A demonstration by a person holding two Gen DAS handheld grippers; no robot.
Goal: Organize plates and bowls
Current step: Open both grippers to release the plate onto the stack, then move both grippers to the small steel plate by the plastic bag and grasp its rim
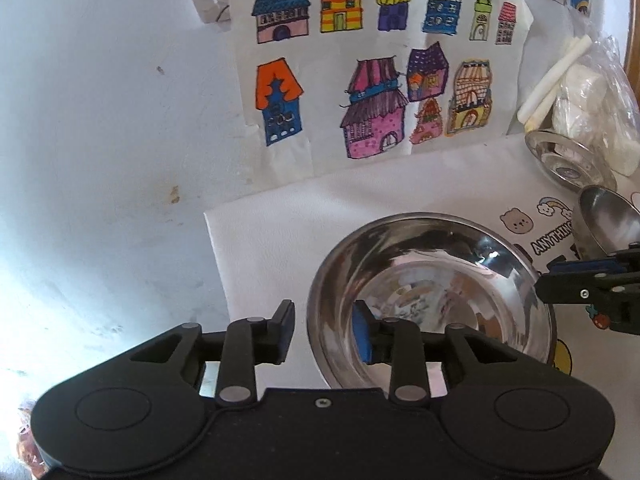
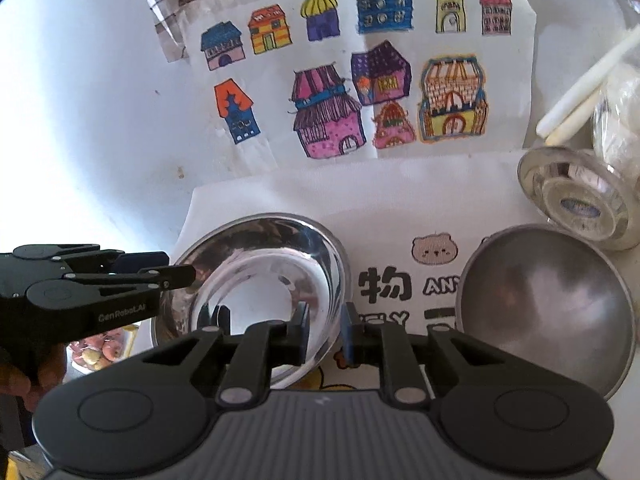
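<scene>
A shiny steel bowl [image 1: 436, 296] sits upright on a white printed cloth [image 1: 280, 216]; it also shows in the right wrist view [image 2: 256, 280]. My left gripper [image 1: 324, 332] is open, its jaws standing either side of the bowl's left rim. My right gripper [image 2: 326, 334] is open, its jaws straddling the bowl's right rim. A dull steel bowl [image 2: 548, 316] stands tilted to the right. A small glass dish [image 2: 580, 200] sits behind it.
A colourful drawing of houses [image 1: 360, 72] hangs on the white wall behind the cloth. A plastic bag with white items [image 1: 588, 96] and white sticks [image 2: 580, 88] lies at the back right. Fruit [image 2: 96, 352] shows below the table's left edge.
</scene>
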